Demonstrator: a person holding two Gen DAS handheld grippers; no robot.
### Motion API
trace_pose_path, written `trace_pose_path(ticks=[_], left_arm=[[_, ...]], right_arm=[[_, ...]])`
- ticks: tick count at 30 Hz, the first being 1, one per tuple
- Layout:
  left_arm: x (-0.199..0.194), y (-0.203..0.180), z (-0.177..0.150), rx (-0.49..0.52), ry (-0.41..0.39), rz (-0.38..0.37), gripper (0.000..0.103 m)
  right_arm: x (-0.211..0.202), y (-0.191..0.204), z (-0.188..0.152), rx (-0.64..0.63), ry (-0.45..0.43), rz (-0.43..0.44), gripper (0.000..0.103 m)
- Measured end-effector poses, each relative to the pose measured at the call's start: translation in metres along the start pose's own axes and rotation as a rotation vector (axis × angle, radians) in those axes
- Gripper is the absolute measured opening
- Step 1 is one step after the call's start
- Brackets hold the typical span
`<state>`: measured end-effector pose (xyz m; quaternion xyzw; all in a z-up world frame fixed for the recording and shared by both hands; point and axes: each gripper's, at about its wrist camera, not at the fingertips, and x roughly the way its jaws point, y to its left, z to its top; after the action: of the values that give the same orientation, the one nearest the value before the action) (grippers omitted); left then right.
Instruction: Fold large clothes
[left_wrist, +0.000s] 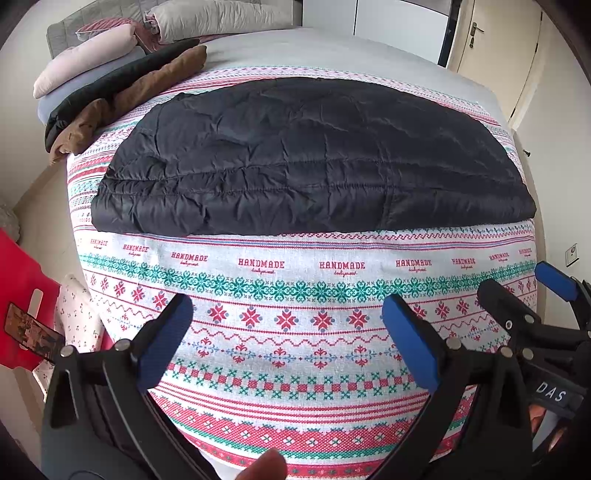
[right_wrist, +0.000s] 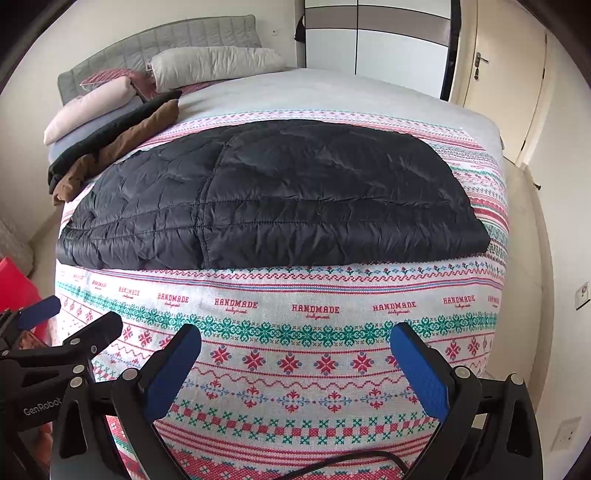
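At the bottom of both frames, the left gripper (left_wrist: 286, 332) and right gripper (right_wrist: 295, 363) hover with jaws spread wide, grasping nothing, above the red-and-green patterned bedspread (right_wrist: 295, 369). Mid-frame beyond, well apart, lies the black quilted puffer jacket (left_wrist: 295, 162), seemingly folded; likely next, pinch both near-edge corners evenly.

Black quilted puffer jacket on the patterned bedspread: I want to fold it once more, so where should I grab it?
Probably pinch the black quilted puffer jacket at its two near corners, coming from the bed's foot: that thick folded edge faces both open hand-held grippers.
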<state>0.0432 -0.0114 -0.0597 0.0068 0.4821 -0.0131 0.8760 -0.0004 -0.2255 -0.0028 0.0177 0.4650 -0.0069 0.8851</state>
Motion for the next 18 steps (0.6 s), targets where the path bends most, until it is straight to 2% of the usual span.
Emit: trace_pose_path(ticks=[18], left_arm=[[-0.0005, 0.0000, 0.0008, 0.004, 0.000, 0.001, 0.102]], right_arm=[[0.0009, -0.0003, -0.0010, 0.002, 0.003, -0.004, 0.103]])
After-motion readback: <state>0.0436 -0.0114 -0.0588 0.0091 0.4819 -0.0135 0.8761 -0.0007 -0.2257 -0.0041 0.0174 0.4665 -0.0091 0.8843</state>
